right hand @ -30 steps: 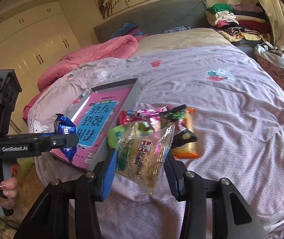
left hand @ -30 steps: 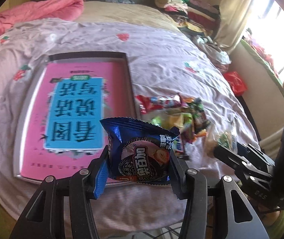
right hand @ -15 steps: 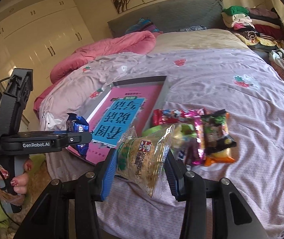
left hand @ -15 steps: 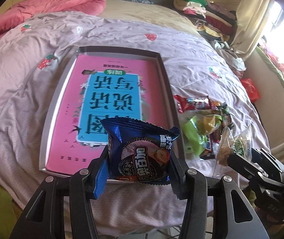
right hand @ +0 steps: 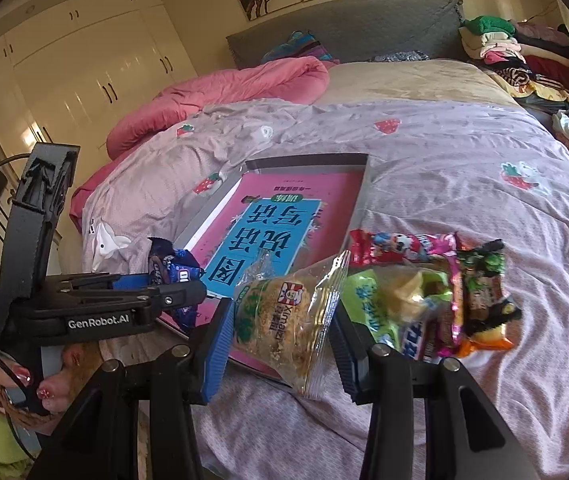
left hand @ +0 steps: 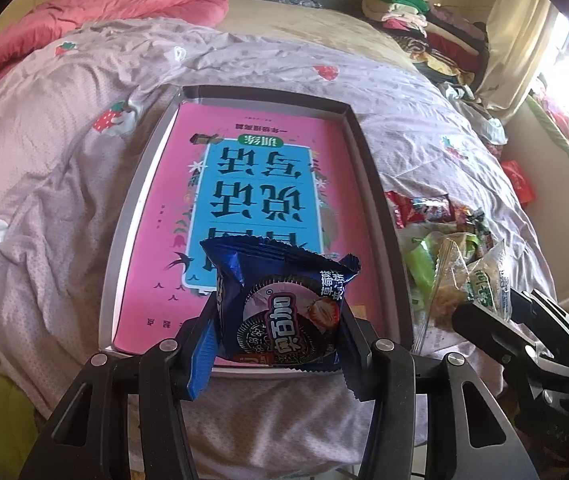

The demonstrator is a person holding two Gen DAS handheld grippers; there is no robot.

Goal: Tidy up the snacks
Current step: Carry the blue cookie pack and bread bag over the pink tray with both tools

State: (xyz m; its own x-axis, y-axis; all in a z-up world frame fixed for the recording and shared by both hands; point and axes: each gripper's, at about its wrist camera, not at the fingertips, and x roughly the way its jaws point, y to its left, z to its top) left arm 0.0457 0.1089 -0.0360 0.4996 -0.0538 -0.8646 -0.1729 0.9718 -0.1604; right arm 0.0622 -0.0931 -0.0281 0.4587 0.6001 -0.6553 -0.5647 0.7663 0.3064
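Your left hand-held gripper [left hand: 278, 332] is clamped on the blue cookie packet [left hand: 280, 312], pads pressing its two sides, and it hangs over the near end of the grey tray [left hand: 364, 168] that lies on the bed [left hand: 64, 160] with a pink book [left hand: 244, 184] inside. Your right hand-held gripper [right hand: 280, 332] is clamped on the clear cracker bag [right hand: 288, 316], held just off the tray's near right corner.

Both packs look light and air-puffed, so judge them as soft pillows with brittle contents: the film crinkles and gives under the pads, and a harder squeeze would likely crush the biscuit or the crackers rather than secure them. You have each one taken across the belly, which seems right (the crimped end seals are thin and glossy and would probably slide out of the pads). The cookie packet sits upright; the cracker bag is tilted, its lower corner drooping below the jaws, so expect it to swing a little.

The remaining snack pile [right hand: 436, 300] lies on the bedspread just right of the tray, wrappers overlapping. Those are slick foil too; take each by its fattest part, one at a time, since neighbours touching it may drag along.
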